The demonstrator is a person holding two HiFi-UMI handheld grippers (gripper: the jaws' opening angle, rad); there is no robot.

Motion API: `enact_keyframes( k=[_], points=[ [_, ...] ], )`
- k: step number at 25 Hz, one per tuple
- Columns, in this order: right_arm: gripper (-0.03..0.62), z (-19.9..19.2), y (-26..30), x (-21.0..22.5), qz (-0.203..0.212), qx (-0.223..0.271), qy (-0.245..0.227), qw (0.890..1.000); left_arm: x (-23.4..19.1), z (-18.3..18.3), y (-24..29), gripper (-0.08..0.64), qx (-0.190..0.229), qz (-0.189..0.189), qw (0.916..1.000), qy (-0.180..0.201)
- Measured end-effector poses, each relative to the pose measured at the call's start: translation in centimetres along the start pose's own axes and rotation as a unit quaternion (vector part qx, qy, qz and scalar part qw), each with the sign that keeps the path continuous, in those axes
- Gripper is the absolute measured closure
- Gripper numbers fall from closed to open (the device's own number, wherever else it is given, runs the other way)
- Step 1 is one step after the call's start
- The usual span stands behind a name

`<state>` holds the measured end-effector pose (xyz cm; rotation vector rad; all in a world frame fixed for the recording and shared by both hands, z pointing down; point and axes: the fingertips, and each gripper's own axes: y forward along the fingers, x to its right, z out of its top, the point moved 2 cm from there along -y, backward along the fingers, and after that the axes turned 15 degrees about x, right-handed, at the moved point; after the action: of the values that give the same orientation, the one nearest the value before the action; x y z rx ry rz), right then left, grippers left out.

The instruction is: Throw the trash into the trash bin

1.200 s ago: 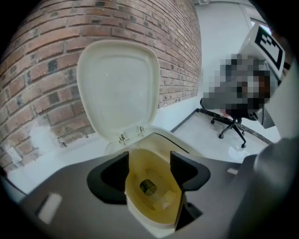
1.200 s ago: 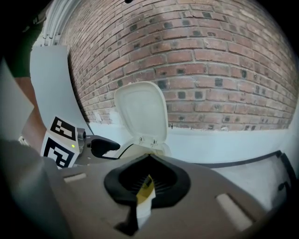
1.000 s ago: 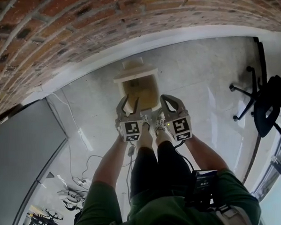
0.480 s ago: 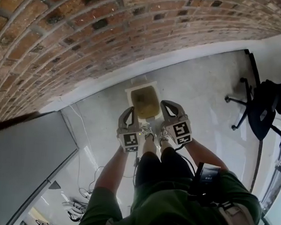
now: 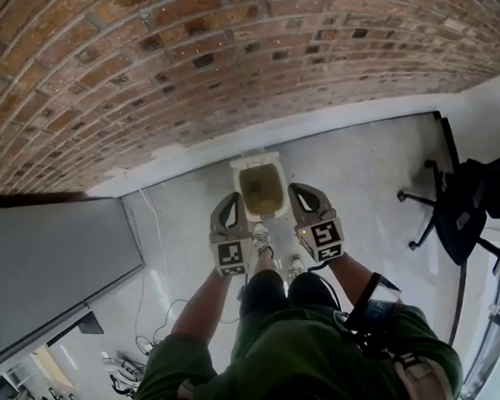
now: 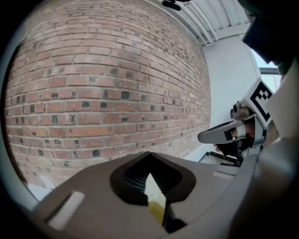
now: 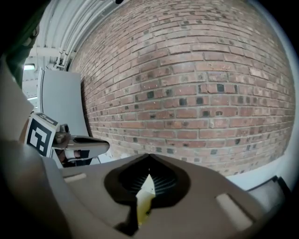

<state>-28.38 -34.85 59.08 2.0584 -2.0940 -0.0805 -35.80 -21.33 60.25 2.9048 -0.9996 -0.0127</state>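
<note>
My left tool (image 5: pixel 231 200) and right tool (image 5: pixel 305 194) are both pinched shut and empty. Below and between them, the pale, boxy trash bin (image 5: pixel 254 158) stands on the glossy grey floor (image 5: pixel 361 159), against the rough red-brick wall (image 5: pixel 199 58). A black office chair (image 5: pixel 463 206) sits off to the right.

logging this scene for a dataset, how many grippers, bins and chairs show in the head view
hand-held grippers: 2, left hand-held gripper, right hand-held gripper
trash bin: 1
office chair: 1
total: 4
</note>
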Motion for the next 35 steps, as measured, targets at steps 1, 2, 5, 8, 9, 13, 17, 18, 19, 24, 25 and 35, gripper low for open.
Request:
enact_keyframes(
  k=[1,2,5,8,9,13,17,18,19,24,25,35],
  points=[
    [0.589,0.8,-0.6,-0.1,0.002,0.006,0.0,1.0,0.3,0.8,-0.5,0.555,0.004,0.004,1.0,0.002],
    [0.589,1.5,-1.1,-0.2,0.006,0.012,-0.001,1.0,0.5,1.6,-1.0,0.555,0.008,0.008,0.9999,0.003],
    [0.589,3.5,-3.3,-0.9,0.016,0.029,0.0,0.999,1.4,4.0,-3.1,0.555,0.02,0.027,0.9994,0.006],
    [0.589,5.2,-6.2,-1.5,0.022,0.042,0.004,0.999,2.8,6.5,-5.5,0.555,0.033,0.04,0.9986,0.008],
    [0.589,5.8,-7.0,-1.6,0.024,0.048,0.005,0.999,3.3,7.3,-6.2,0.555,0.039,0.042,0.9983,0.01],
    [0.589,8.1,-10.2,-2.1,0.034,0.072,0.004,0.997,5.5,11.1,-8.7,0.555,0.07,0.057,0.9959,0.005],
    [0.589,10.0,-13.3,-2.8,0.048,0.092,-0.002,0.995,7.5,14.1,-11.4,0.555,0.09,0.067,0.9936,0.002],
    [0.589,10.4,-14.0,-3.0,0.052,0.095,-0.003,0.994,7.9,14.7,-12.0,0.555,0.102,0.074,0.992,-0.004],
    [0.589,10.8,-14.6,-3.2,0.056,0.098,-0.004,0.994,8.3,15.3,-12.6,0.555,0.11,0.078,0.9908,-0.007],
    [0.589,12.7,-16.9,-4.4,0.063,0.111,-0.014,0.992,9.6,17.5,-15.1,0.555,0.101,0.068,0.9925,0.007],
    [0.589,13.1,-17.2,-4.7,0.064,0.115,-0.016,0.991,9.7,17.9,-15.4,0.555,0.105,0.068,0.9921,0.007],
    [0.589,15.2,-20.3,-8.4,0.055,0.136,-0.013,0.989,9.7,19.7,-19.6,0.555,0.123,0.063,0.9903,-0.008]
  ],
)
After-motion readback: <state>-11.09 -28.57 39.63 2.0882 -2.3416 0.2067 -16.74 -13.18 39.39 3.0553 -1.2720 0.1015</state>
